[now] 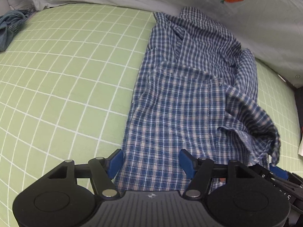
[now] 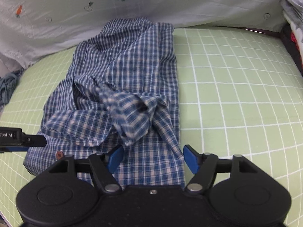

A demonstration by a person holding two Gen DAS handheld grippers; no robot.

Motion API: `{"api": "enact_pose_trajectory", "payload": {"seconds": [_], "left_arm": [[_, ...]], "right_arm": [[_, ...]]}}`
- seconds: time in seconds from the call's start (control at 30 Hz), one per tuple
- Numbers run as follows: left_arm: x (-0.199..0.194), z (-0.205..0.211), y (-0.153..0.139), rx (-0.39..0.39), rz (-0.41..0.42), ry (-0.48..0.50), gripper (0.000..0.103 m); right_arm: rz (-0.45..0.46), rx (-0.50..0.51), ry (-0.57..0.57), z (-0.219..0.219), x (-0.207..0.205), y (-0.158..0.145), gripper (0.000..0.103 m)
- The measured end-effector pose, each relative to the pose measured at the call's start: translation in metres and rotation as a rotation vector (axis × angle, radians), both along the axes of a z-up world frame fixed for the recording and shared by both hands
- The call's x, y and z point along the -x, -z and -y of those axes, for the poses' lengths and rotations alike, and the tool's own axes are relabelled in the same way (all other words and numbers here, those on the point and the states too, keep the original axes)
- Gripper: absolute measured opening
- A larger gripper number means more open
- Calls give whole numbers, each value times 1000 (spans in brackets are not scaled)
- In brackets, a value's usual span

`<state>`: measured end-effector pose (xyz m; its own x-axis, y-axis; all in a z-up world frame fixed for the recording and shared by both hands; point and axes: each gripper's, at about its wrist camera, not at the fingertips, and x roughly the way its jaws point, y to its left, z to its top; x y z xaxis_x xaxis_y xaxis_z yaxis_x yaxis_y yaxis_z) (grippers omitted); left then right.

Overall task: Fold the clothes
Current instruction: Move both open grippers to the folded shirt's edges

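Blue pads on my left gripper (image 1: 150, 163) stand spread apart, nothing pinched, with the near hem of the blue plaid shirt (image 1: 181, 102) lying between and below them; I cannot tell whether the pads touch the cloth. My right gripper (image 2: 152, 158) is likewise spread wide and holds nothing, its left pad over the shirt's near edge and its right pad just past that edge, above the green sheet (image 2: 236, 94). From the right wrist view I see the shirt laid lengthwise on the white-gridded sheet, its sides folded in, a sleeve (image 2: 130, 113) bunched and twisted across the middle, and a brown button (image 2: 59, 154) near the close left corner. The left gripper's black body pokes in at that view's left edge. Beyond the shirt's far end runs a white cover (image 2: 170, 5) printed with carrots, touching the collar end. A crumpled denim garment (image 1: 9, 28) sits well apart at the sheet's far left.
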<state>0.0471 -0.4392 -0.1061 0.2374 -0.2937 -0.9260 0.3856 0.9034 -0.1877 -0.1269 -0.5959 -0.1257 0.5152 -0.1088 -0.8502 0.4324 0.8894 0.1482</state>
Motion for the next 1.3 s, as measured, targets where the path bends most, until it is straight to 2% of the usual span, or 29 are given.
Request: {"api": "enact_pose_trajectory", "payload": {"seconds": [0.23, 0.5, 0.63, 0.77, 1.07, 1.17, 1.27, 1.3], "left_arm": [[-32, 13, 16, -24, 9, 0, 68], [-59, 15, 15, -49, 60, -34, 69], [-55, 9, 11, -51, 67, -38, 73], [-40, -7, 10, -16, 23, -64, 74], [1, -53, 18, 60, -125, -176, 74], [5, -61, 23, 103, -180, -207, 74], [9, -64, 26, 134, -207, -222, 70], [10, -66, 27, 145, -219, -229, 68]], "right_arm": [[37, 43, -40, 13, -50, 3, 73], [78, 76, 75, 54, -102, 9, 75], [101, 79, 119, 60, -86, 0, 75], [93, 36, 146, 52, -54, -6, 80], [12, -200, 262, 20, 24, 15, 83], [-1, -292, 294, 17, 33, 24, 83], [22, -361, 317, 18, 33, 28, 82], [25, -380, 319, 18, 34, 30, 79]]}}
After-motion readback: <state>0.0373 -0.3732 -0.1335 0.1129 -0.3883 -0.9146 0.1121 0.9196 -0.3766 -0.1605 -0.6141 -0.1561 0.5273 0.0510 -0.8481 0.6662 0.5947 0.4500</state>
